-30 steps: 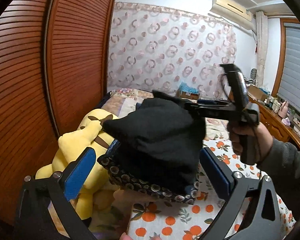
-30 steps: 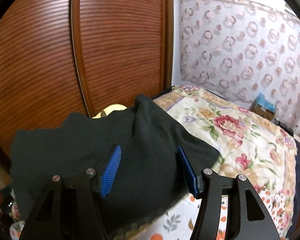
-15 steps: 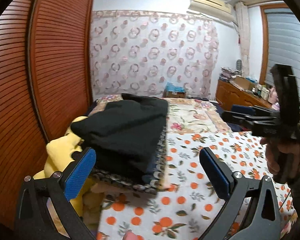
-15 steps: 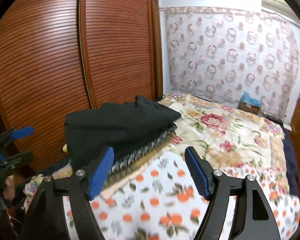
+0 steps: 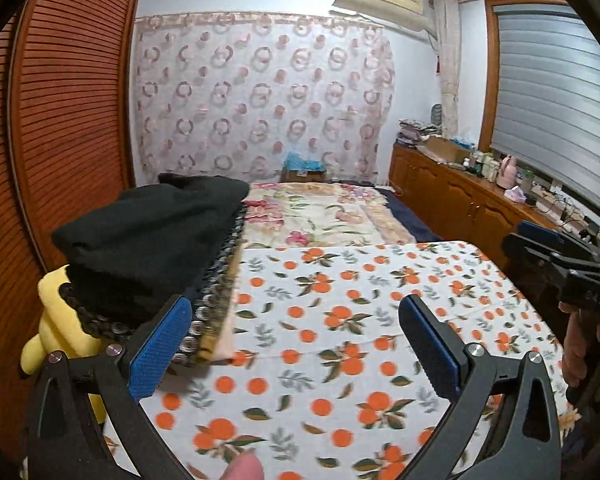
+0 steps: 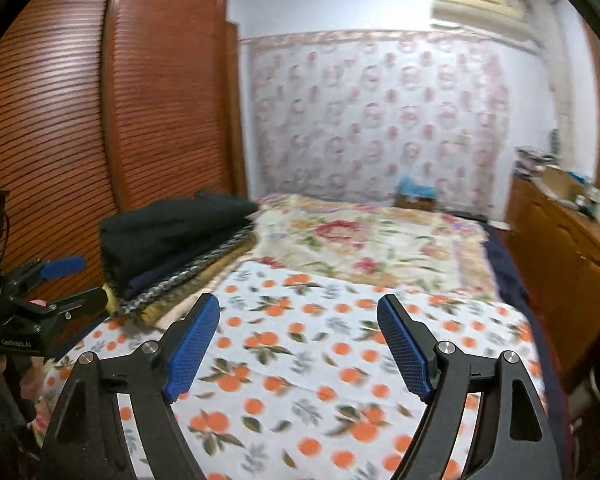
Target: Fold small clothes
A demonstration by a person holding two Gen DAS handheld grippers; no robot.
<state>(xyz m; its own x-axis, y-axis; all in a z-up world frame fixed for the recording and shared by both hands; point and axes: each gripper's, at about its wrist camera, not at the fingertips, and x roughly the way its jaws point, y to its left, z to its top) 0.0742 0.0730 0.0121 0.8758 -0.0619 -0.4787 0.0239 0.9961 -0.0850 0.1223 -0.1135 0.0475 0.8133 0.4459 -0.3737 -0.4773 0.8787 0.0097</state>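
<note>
Left gripper (image 5: 296, 344) and right gripper (image 6: 298, 344) are both hovering over the orange-print sheet (image 5: 340, 320), jaws spread wide and gripping nothing. The folded black garment (image 5: 148, 236) is lying on top of a stack of folded clothes (image 6: 188, 276) at the left edge of the bed, beside the slatted wooden wardrobe (image 6: 100, 120). A yellow plush toy (image 5: 56, 320) is sitting just beneath the stack's near corner. A floral quilt (image 6: 372, 240) is covering the far half of the bed. The right wrist view is blurring slightly.
</note>
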